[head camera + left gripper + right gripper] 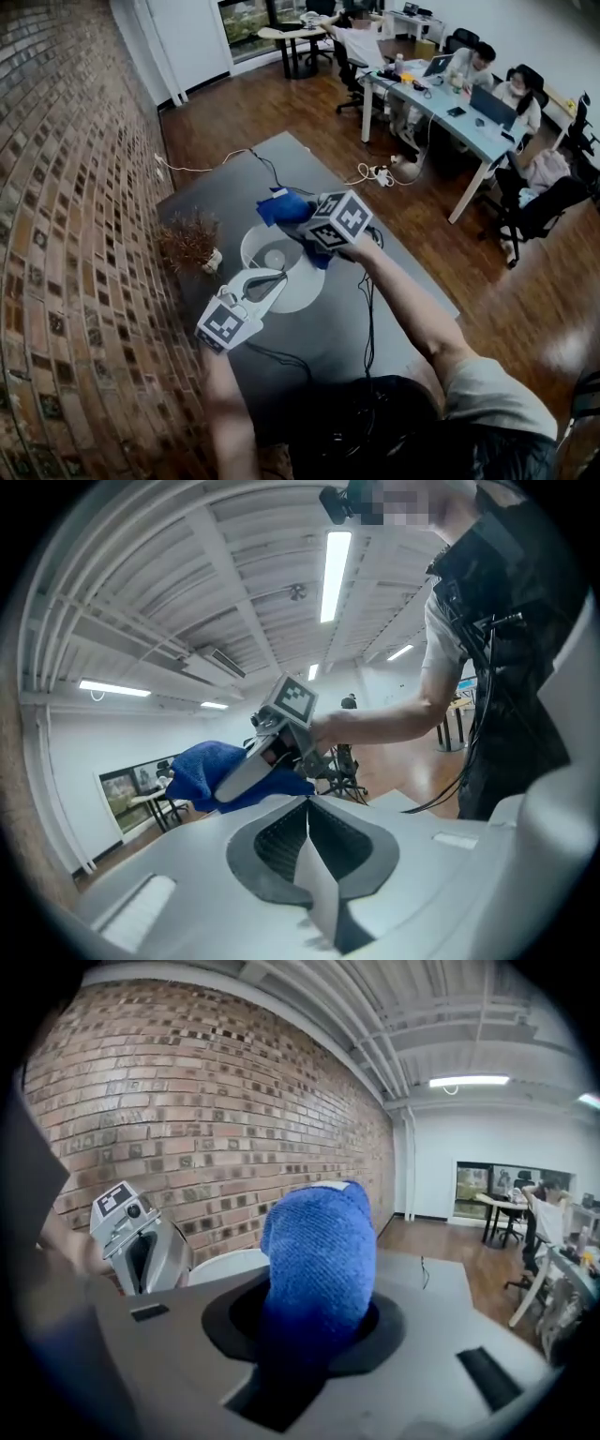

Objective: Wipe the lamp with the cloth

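Observation:
A round white lamp [302,287] lies flat on the dark table [223,195], and its pale rim [225,1265] also shows in the right gripper view. Just above the lamp's far edge, my right gripper [298,217] is shut on a blue cloth [281,206]. That cloth [319,1251] fills the space between the jaws and hides the fingertips. My left gripper [278,276] is shut, its tips at the lamp's near-left rim. I cannot tell whether they pinch the rim. The left gripper view shows the right gripper [239,775] and the cloth [202,766] in front of it.
A dried plant in a small pot [190,242] stands left of the lamp, against the brick wall [66,234]. Black cables [370,300] run across the table's right side. People sit at an office desk [450,112] beyond, and a power strip [380,173] lies on the wooden floor.

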